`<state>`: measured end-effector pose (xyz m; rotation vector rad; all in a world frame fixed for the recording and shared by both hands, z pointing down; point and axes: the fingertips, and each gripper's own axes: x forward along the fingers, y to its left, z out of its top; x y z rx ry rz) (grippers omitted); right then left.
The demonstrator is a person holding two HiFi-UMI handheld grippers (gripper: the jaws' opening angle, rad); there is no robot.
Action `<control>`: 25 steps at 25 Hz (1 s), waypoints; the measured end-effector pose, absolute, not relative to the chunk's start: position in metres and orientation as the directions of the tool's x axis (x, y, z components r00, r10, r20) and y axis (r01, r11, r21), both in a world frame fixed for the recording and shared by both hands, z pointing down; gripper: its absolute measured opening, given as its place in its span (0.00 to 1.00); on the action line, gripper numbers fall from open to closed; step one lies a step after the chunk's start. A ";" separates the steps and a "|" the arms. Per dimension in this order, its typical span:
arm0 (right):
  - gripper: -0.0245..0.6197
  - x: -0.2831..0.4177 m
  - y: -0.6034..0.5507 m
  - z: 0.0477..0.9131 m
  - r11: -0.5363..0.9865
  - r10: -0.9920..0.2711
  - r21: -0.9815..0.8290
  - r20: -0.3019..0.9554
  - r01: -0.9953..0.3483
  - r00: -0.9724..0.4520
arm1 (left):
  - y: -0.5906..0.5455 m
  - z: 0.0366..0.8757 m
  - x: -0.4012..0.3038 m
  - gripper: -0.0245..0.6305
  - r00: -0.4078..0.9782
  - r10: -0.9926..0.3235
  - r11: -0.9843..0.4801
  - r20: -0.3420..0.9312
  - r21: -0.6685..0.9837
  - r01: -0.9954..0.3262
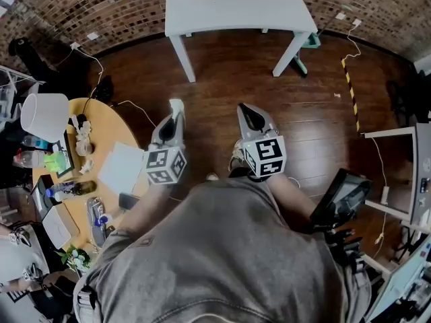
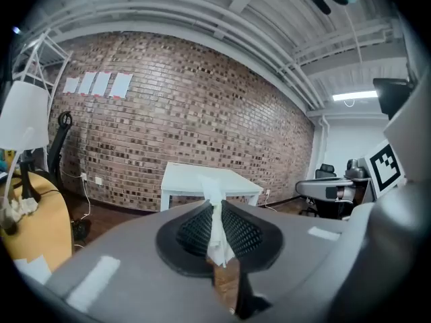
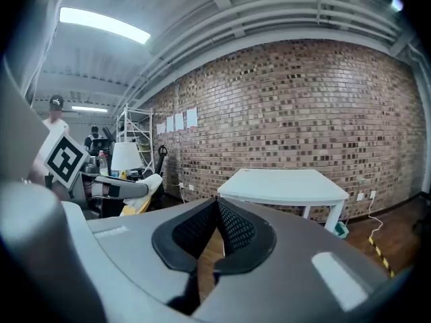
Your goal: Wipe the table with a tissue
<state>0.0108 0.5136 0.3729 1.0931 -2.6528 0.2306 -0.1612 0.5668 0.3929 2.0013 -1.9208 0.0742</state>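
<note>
Left tongs (image 2: 215, 206) clamped on tissue (image 2: 216, 239) — strip upright between tips, right tongs (image 3: 217, 202) closed, empty, table (image 3: 283, 186) ahead

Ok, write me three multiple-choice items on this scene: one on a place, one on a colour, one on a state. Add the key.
1. Where is the white table?
A. Straight ahead, across the wooden floor
B. Off to the left
C. Out of sight behind

2. What colour is the tissue in the left hand-held gripper?
A. Blue
B. White
C. Yellow

3. How do the jaws of the right hand-held gripper stand?
A. Wide apart
B. Shut on a tissue
C. Together, with nothing between them

Key:
1 A: the head view shows it beyond both hand-held grippers.
2 B: the left gripper view shows a white strip pinched in the jaws.
3 C: the right gripper view shows the jaws meeting on nothing.
</note>
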 end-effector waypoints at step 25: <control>0.06 0.038 0.338 0.373 0.751 -0.606 -0.094 0.295 -0.653 -0.739 | 0.393 0.379 -0.134 0.08 -0.022 -0.947 0.086 0.320 0.186 -0.979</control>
